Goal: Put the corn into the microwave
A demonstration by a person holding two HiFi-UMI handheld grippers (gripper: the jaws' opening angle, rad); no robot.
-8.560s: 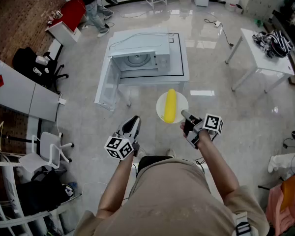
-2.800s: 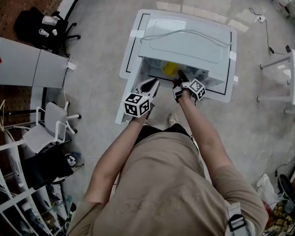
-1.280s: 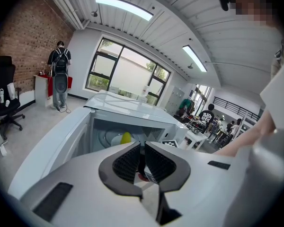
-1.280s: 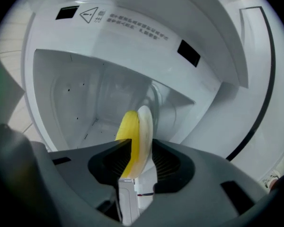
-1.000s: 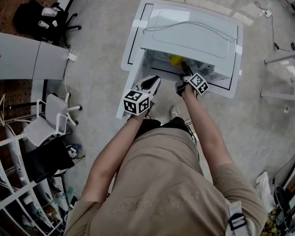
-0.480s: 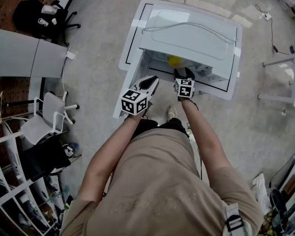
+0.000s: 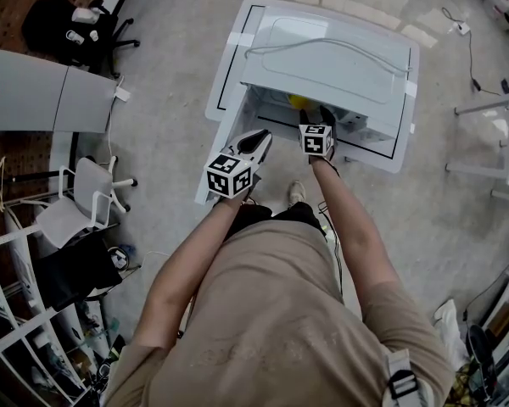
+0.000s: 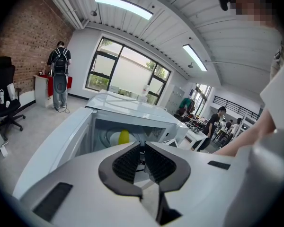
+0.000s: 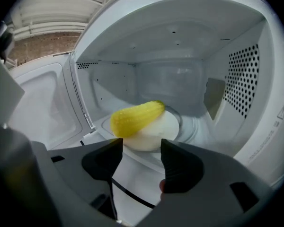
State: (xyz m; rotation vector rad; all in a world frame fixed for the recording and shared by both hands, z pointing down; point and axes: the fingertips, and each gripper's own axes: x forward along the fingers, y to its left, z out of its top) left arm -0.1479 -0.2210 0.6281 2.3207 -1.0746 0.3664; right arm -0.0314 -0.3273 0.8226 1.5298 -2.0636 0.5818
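The yellow corn [image 9: 136, 117] lies on a white plate [image 9: 158, 131] on the glass turntable inside the open white microwave [image 7: 322, 58]. From the head view only the corn's tip [image 7: 298, 102] shows under the microwave's top. My right gripper [image 9: 141, 152] sits just in front of the plate at the oven's mouth. Its jaws have just been opening and stand wide, with nothing between them. My left gripper [image 7: 260, 137] hovers to the left by the open door [image 9: 42, 108], its jaws together and empty. The left gripper view also catches the corn [image 8: 124, 136].
The microwave stands on a low white table [image 7: 229, 66], with a cable [image 7: 322, 45] lying across its top. A black office chair [image 7: 76, 28], grey tables [image 7: 34, 100] and a white chair [image 7: 76, 219] are on the left. A person [image 8: 60, 74] stands far back.
My right gripper has rolled so its marker cube faces up, and has drawn slightly back from the corn. The corn and plate stay inside. The left gripper has not moved.
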